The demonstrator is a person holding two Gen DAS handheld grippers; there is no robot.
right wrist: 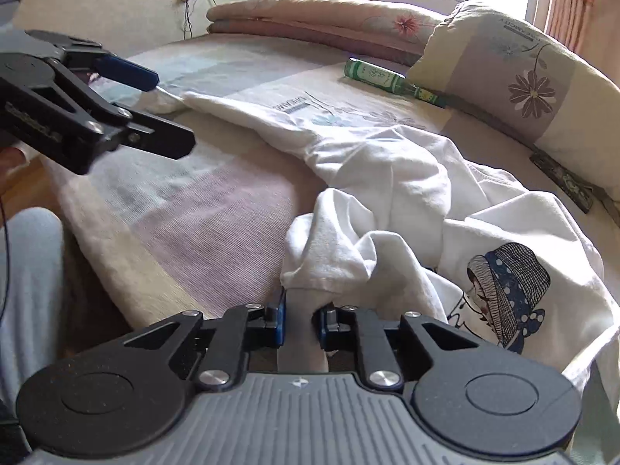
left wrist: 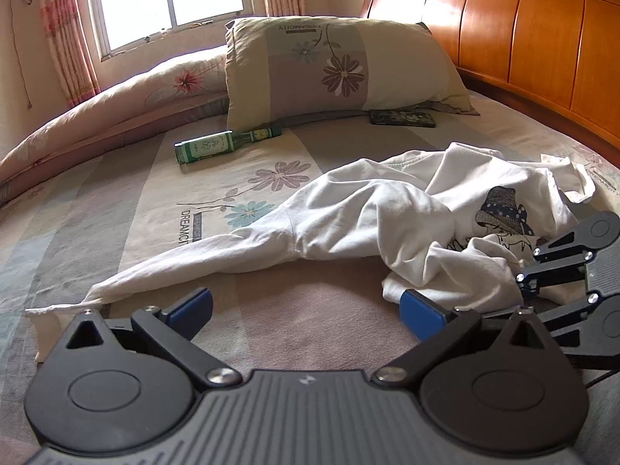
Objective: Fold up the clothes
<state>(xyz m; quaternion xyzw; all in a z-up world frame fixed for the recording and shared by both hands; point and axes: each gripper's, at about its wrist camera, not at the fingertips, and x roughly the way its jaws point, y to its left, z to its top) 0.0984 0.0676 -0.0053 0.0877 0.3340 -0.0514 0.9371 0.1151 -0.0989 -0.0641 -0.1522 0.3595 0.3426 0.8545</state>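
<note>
While white shirt (right wrist: 407, 178) lies crumpled on bed (right wrist: 217, 201), right tongs (right wrist: 300, 319) pinch bunched sleeve; left tongs (left wrist: 306, 310) gape empty. Cloth looks light, limp; grab other cuff.

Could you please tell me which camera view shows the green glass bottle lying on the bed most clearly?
The left wrist view: the green glass bottle lies broadside there, its whole length and white label visible in front of the floral pillow. The right wrist view shows the bottle smaller and foreshortened, base toward the camera, its neck end running under the pillow's edge.
</note>
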